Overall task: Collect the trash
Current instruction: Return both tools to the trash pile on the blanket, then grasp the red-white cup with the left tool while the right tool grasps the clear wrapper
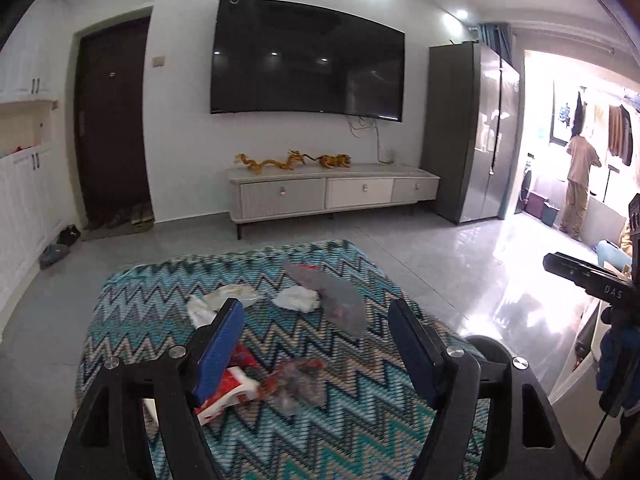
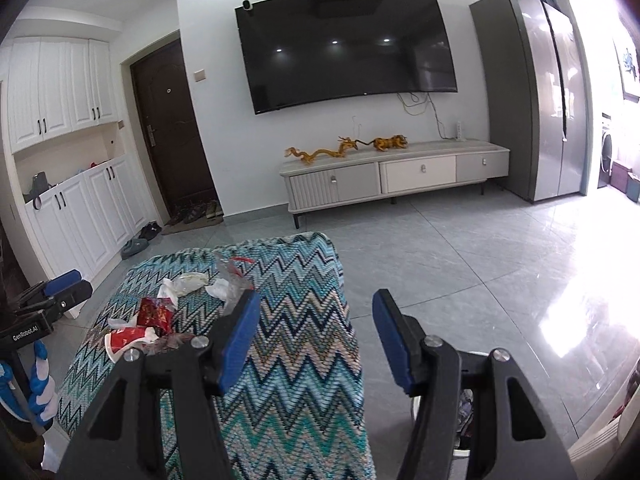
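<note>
- At the far left stand white cabinets (image 2: 64,92) with shoes (image 2: 150,231) on the floor tiles before a dark door (image 2: 172,132).
- Your left gripper (image 1: 316,344) hangs above the zigzag-patterned cloth (image 1: 160,320), its blue pads spread wide with nothing between them.
- The trash lies in a loose cluster on that cloth: a red-and-white paper cup (image 2: 128,340) tipped on its side nearest you, a red wrapper (image 2: 154,312) just behind it, then white crumpled tissue (image 1: 298,298), a pale wrapper (image 1: 232,294) and a clear plastic bag (image 1: 332,300) farther back.
- Your right gripper (image 2: 316,340) sits over the cloth's right edge, jaws about half apart, gripping nothing; the trash is to its left.
- Beyond, a wall-mounted television (image 2: 348,48) hangs over a low console (image 2: 396,176) bearing golden dragon figures (image 2: 344,148).
- A tall grey refrigerator (image 2: 548,100) stands right of it.
- At far right, in the left wrist view, a person (image 1: 578,184) in tan clothes stands in a bright doorway.
</note>
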`<state>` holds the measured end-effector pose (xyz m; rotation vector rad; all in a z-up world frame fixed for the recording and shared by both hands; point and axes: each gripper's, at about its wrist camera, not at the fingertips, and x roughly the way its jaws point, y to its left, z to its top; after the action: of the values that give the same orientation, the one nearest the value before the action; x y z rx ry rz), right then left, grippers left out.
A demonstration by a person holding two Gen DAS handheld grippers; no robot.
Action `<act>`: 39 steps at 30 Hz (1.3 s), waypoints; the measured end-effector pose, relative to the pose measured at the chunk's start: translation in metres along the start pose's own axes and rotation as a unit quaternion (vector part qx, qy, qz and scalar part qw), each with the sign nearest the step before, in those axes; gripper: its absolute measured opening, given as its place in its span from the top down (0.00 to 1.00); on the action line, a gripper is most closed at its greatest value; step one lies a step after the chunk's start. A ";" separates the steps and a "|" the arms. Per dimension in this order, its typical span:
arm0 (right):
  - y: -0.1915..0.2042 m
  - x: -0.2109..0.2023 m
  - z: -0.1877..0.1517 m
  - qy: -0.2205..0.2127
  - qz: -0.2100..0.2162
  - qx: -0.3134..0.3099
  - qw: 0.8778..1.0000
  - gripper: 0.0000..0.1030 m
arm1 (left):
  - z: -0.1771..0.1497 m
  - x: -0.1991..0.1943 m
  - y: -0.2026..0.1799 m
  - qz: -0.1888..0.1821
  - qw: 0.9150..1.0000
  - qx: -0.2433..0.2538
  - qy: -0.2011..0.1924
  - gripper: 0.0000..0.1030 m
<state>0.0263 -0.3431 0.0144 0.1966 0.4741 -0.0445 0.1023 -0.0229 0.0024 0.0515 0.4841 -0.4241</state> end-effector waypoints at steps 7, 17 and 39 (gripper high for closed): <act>0.044 0.009 0.002 0.003 0.038 -0.030 0.999 0.45 | -0.020 -0.040 0.085 0.071 0.996 -0.047 -0.016 0.27; 0.080 0.050 -0.012 0.044 0.109 -0.056 0.992 0.45 | -0.053 -0.028 0.125 0.092 0.994 -0.044 0.026 0.25; 0.147 0.209 -0.068 0.202 0.216 -0.108 0.949 0.45 | -0.117 0.132 0.172 -0.061 0.965 -0.166 0.195 0.18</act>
<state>0.1948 -0.1848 -0.1143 0.0888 0.8304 0.4843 0.2262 0.1009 -0.1709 -0.2240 0.9455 -0.4506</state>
